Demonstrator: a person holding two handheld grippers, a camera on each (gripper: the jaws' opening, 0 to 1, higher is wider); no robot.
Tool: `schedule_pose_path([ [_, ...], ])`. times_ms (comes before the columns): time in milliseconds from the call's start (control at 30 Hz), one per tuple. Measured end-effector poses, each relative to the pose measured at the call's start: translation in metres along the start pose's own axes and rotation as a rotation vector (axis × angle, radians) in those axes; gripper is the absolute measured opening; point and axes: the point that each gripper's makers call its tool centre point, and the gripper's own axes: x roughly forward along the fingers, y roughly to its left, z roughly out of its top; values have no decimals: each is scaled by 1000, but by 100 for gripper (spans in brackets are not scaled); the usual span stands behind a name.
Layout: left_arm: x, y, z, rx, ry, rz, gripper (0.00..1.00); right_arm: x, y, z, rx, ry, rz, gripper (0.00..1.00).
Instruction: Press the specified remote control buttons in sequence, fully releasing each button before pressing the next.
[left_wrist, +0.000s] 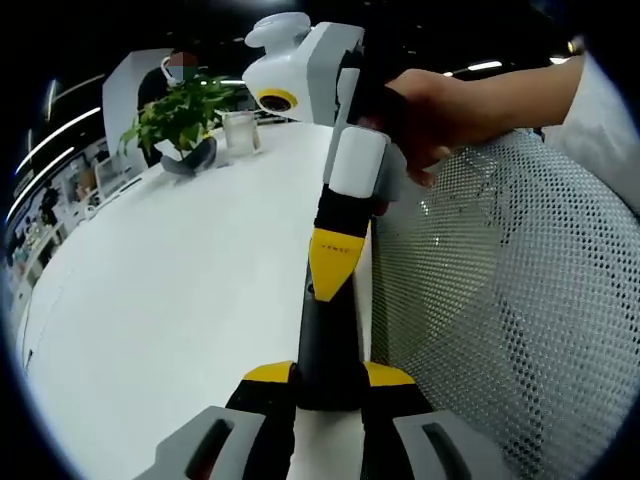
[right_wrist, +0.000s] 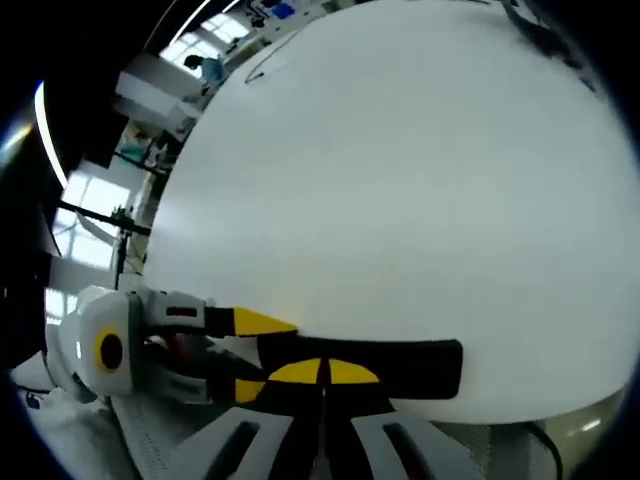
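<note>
Remote control (left_wrist: 328, 345) pinched between left tongs (left_wrist: 328, 395), right tongs (right_wrist: 322, 375) closed above it.

A black remote control (right_wrist: 385, 365) lies at the near edge of a white worktop (right_wrist: 400, 180), with the right gripper (right_wrist: 322, 372) just at it, yellow-tipped jaws closed together. The left gripper (right_wrist: 225, 355) reaches in from the left, its jaws clamped on the remote's end.
</note>
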Motion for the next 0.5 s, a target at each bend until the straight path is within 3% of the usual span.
schedule_pose_path([
  [200, 0, 0, -1, -3, 0, -1, 24, 3, -1, -7, -5, 43, -10, 0],
  [500, 0, 1, 0, -7, -9, 1, 24, 1, -2, -5, 19, 35, 17, 0],
])
